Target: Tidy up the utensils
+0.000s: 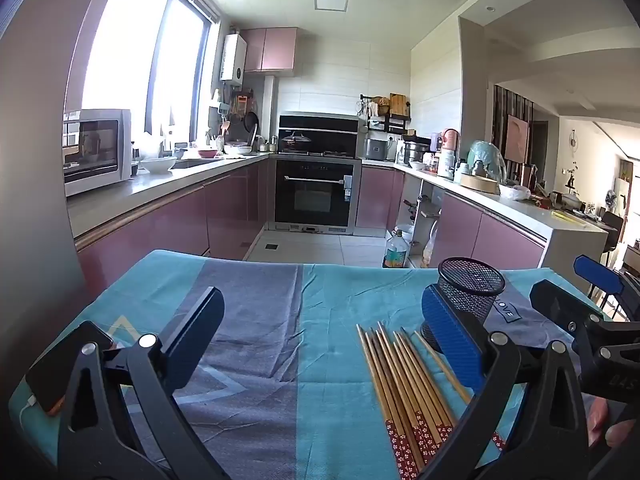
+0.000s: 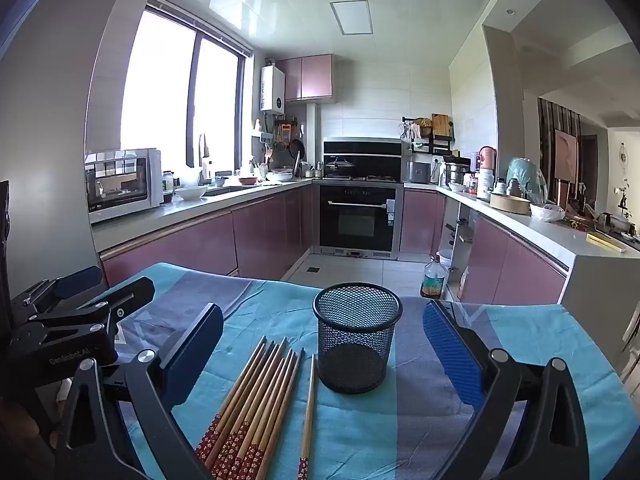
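Several bamboo chopsticks (image 1: 404, 384) with red patterned ends lie side by side on the blue-and-grey cloth (image 1: 280, 320). A black mesh cup (image 1: 468, 296) stands upright just beyond them. My left gripper (image 1: 320, 344) is open and empty, with the chopsticks by its right finger. In the right wrist view the chopsticks (image 2: 256, 404) lie in a bundle, with one single chopstick (image 2: 309, 408) apart to the right. The mesh cup (image 2: 356, 340) is empty. My right gripper (image 2: 324, 352) is open and empty, above the cloth (image 2: 520, 340).
A phone (image 1: 68, 368) on a cable lies at the cloth's left edge. The right gripper (image 1: 592, 320) shows at the left view's right edge, and the left gripper (image 2: 72, 316) at the right view's left. Kitchen counters, an oven and an oil bottle (image 2: 434, 276) stand beyond the table.
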Tool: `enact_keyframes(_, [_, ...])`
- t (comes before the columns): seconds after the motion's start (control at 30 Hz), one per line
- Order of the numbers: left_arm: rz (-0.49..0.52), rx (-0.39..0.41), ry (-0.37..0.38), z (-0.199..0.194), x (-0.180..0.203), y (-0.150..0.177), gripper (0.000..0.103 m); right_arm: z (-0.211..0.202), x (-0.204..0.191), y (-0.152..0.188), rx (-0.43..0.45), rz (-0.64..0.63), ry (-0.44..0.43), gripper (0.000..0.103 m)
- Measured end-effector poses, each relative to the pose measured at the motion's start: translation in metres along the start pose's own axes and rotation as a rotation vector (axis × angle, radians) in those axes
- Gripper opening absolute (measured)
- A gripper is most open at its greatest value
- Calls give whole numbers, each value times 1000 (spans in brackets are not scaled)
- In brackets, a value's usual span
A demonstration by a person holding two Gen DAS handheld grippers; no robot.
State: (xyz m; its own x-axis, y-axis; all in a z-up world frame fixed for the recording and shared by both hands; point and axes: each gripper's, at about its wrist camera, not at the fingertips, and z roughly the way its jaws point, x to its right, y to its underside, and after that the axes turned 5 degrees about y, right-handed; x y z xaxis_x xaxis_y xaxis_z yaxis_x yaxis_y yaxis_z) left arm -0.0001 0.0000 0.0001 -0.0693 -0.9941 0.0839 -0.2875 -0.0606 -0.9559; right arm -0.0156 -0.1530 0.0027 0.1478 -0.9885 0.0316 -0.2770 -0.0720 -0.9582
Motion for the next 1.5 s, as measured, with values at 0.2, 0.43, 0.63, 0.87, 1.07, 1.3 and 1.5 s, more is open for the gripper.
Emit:
enact_keyframes(0.2, [-2,-12,-2,1,0,0,97,1,2,0,-4,0,-3,97])
enact_keyframes(0.43, [-6,-13,2,0,1,-2,97,0,0,3,-1,4,-1,97])
enact_keyframes(0.63, [-10,-14,12,2,0,0,97,0,2,1,-1,3,2,97])
enact_keyframes(0.87, [-17,-19,20,4,-6,1,97,4,0,0,-6,3,3,97])
enact_keyframes(1.07, [-14,-16,21,4,-5,2,97,3,1,-1,-6,9,-1,97])
enact_keyframes(1.3, [-12,-24,24,6,-4,4,97,4,3,0,-10,12,1,97])
enact_keyframes(1.5, [-13,-26,24,9,-4,3,97,4,4,1,-13,15,0,97])
